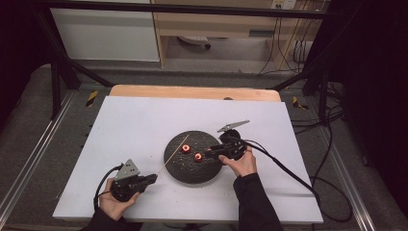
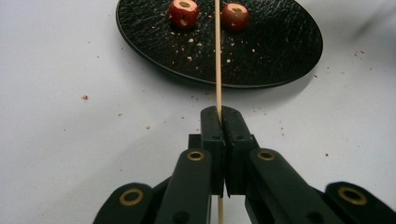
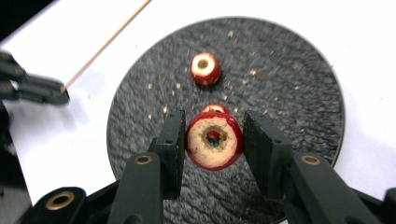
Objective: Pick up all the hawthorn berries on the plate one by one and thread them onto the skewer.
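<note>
A round black plate lies mid-table with two cored red fruits on it. My left gripper rests at the front left, shut on a thin wooden skewer that slants up over the plate's left edge. In the left gripper view the skewer runs from the closed jaws between the two fruits. My right gripper hovers over the plate, shut on a third cored red fruit whose hole faces the camera. Two fruits lie beyond it.
A white sheet covers the table, and a wooden edge shows at the back. Crumbs are scattered on the plate and on the sheet near it. Black cables trail off the right side. A dark frame surrounds the table.
</note>
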The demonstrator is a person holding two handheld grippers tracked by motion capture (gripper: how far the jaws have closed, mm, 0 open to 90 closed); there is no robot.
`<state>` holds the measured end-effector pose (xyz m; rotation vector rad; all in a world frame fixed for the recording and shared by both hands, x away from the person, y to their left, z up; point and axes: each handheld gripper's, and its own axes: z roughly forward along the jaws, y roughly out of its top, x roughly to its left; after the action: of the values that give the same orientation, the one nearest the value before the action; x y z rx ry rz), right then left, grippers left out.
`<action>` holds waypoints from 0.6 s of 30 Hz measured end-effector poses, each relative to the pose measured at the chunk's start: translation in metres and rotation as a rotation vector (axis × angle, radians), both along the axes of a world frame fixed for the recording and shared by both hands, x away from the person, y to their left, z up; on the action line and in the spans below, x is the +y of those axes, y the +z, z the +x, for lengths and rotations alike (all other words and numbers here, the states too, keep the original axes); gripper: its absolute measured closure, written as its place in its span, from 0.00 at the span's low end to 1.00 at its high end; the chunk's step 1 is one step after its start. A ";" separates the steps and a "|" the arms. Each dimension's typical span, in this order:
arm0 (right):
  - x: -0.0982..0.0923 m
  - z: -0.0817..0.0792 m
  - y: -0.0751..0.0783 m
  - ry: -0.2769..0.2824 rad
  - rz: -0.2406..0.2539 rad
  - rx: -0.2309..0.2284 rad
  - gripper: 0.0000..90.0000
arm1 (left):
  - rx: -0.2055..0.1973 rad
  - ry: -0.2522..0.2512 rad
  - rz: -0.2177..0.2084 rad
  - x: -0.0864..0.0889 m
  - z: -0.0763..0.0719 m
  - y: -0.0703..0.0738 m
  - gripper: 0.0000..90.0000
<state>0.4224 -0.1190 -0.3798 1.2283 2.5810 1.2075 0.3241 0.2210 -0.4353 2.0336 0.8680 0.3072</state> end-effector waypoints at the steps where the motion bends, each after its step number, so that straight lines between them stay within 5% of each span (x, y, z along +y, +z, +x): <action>1: 0.000 0.000 0.000 0.000 0.000 0.000 0.67 | 0.000 0.000 0.000 0.000 0.000 0.000 0.98; 8: -0.011 -0.008 -0.008 -0.113 0.199 -0.056 0.67 | -0.004 0.011 -0.007 -0.004 -0.001 0.000 0.98; 18: -0.011 -0.014 -0.022 -0.215 0.383 -0.109 0.68 | -0.010 0.024 -0.010 -0.010 -0.001 0.000 0.98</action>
<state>0.4087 -0.1300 -0.4020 1.4087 2.1381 1.7147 0.3228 0.2113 -0.4352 2.0119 0.8864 0.3248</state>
